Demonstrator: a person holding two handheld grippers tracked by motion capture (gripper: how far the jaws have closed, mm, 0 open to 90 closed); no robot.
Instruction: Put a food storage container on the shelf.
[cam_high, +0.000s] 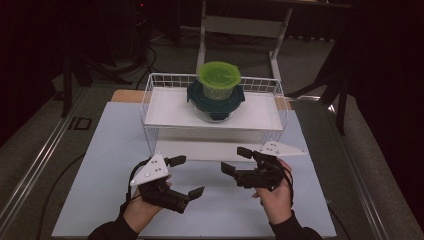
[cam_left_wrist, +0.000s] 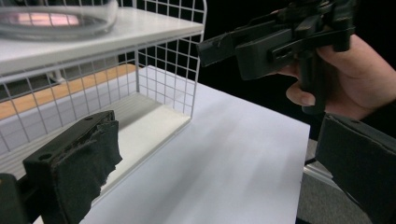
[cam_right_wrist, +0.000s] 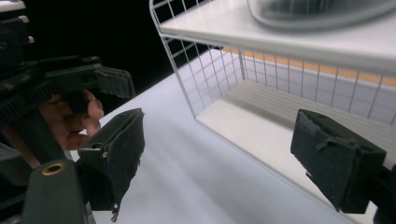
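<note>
We see the stacked containers, a green-lidded tub on a dark-lidded glass bowl, on the top shelf of the wire rack. They look rigid, smooth, somewhat heavy and breakable; gripping a lid rim seems safest. Our left gripper and right gripper hover low over the surface, fingers wide and empty, pointing inward.

Lime-green lid, teal lid, white wire rack, black tongs, pale-blue mat.

Dim room, soft, slightly blurred frames
</note>
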